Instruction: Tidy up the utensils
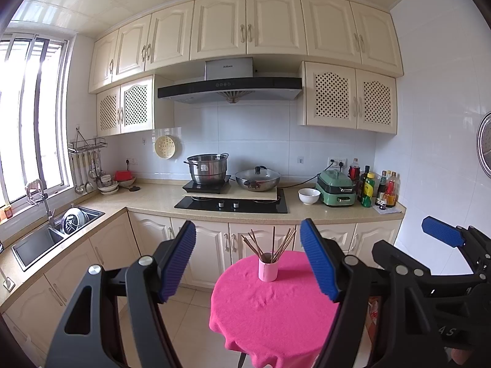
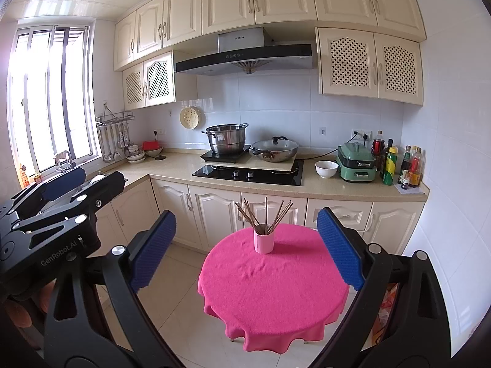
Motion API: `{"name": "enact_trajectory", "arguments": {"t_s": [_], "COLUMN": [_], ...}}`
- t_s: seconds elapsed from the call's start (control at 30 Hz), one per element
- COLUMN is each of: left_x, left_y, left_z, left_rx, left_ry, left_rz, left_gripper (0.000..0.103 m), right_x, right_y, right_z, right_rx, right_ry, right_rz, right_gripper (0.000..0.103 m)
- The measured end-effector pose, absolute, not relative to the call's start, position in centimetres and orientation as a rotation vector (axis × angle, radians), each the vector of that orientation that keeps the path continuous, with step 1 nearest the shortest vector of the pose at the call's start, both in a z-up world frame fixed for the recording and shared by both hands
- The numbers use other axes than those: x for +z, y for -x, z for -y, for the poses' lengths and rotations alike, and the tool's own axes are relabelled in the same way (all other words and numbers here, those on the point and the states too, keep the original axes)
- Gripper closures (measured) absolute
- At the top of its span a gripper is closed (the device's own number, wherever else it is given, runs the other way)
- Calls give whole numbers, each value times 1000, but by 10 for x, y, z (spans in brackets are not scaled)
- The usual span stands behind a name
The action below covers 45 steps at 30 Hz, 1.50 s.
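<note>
- The table (image 2: 276, 291), round under a pink cloth, carries only a pink cup (image 2: 264, 243) near its far edge.
- The left gripper (image 1: 248, 257) and right gripper (image 2: 245, 245) hover short of it, fingers spread wide, holding nothing.
- About 10 chopsticks (image 2: 267, 214) fan upright from the cup; the task looks done, so withdrawing clear of their tips is probably wise.
- Legible: "GenRobot.AI" on the left gripper.
</note>
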<state>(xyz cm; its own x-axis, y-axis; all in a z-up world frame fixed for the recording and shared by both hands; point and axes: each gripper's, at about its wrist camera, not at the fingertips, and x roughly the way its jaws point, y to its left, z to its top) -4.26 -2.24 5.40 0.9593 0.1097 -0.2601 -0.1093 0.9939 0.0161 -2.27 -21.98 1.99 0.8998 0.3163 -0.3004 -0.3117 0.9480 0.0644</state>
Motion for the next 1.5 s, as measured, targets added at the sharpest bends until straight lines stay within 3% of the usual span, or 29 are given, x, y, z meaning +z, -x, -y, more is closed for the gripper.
{"name": "enact_trajectory", "arguments": {"t_s": [1.5], "left_x": [41], "left_y": [33], "left_z": [-3], "left_rx": [105], "left_ry": [-3], "left_rz": [-292], "left_gripper": [33], "right_x": [11], "right_y": [3], "right_z": [218], "right_rx": [333], "right_ry": [-13], "right_rz": [-351], "right_gripper": [11]}}
